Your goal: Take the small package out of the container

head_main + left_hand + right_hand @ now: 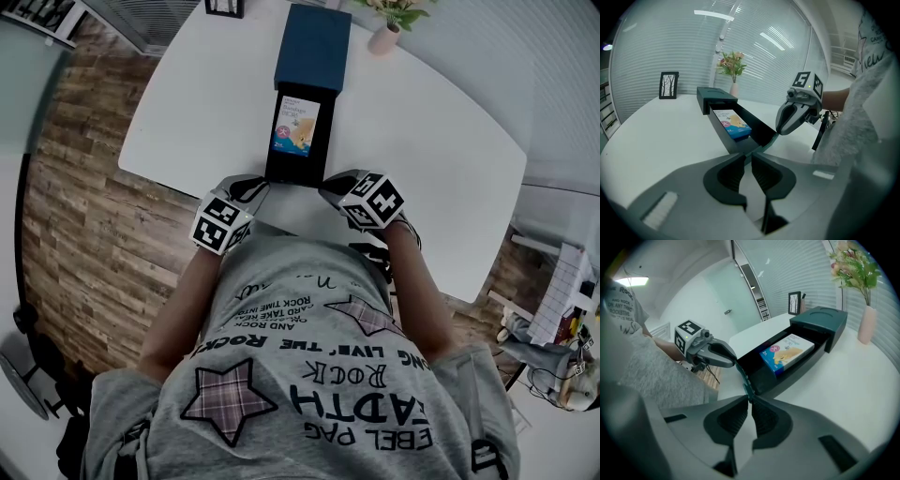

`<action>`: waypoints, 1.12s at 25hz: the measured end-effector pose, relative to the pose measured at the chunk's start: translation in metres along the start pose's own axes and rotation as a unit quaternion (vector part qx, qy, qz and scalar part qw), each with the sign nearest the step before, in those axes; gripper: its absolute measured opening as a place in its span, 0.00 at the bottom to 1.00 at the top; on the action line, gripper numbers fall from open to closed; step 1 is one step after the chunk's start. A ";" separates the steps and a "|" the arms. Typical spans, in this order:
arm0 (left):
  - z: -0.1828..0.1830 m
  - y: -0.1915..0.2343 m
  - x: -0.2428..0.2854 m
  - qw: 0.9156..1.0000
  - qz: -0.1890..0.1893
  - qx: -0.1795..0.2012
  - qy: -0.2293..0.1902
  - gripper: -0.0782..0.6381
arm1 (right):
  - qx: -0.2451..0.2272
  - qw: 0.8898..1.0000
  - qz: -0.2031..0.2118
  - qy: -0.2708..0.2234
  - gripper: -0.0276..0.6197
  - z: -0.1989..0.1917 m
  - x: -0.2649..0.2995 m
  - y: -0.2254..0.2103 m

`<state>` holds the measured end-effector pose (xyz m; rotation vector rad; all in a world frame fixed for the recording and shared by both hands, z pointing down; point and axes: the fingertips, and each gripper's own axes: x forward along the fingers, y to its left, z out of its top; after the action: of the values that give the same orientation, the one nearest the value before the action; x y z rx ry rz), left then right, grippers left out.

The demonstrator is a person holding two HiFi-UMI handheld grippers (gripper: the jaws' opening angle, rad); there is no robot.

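Small blue-and-white cardboard package (296,125) lies flat inside the pulled-out tray (329,141) of the long dark box-shaped container (314,47) on the white desk (422,150). Your left gripper (258,187) is clamped on the tray's near left corner. Your right gripper (333,185) is clamped on its near right corner. Each gripper's jaws are almost together on the thin wall.

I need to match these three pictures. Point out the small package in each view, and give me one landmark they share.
Head view: small package, top centre, inside the dark container.
Left gripper view: small package just left of centre.
Right gripper view: small package right of centre.
Shared landmark: the pink flower vase behind the container.
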<state>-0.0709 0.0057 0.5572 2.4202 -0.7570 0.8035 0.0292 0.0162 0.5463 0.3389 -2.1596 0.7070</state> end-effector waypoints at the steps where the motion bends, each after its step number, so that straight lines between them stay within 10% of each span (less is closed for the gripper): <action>1: 0.000 0.000 0.000 1.000 0.000 0.000 -0.001 0.19 | 0.001 1.000 0.001 0.000 0.09 0.000 0.000 0.000; 28: 0.042 0.015 -0.021 0.998 0.028 -0.015 -0.057 0.19 | 0.024 0.998 -0.015 -0.063 0.09 0.037 -0.030 -0.036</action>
<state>-0.0783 -0.0228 0.5172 2.4434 -0.8788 0.6747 0.0413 -0.0345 0.5179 0.4522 -2.2535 0.7387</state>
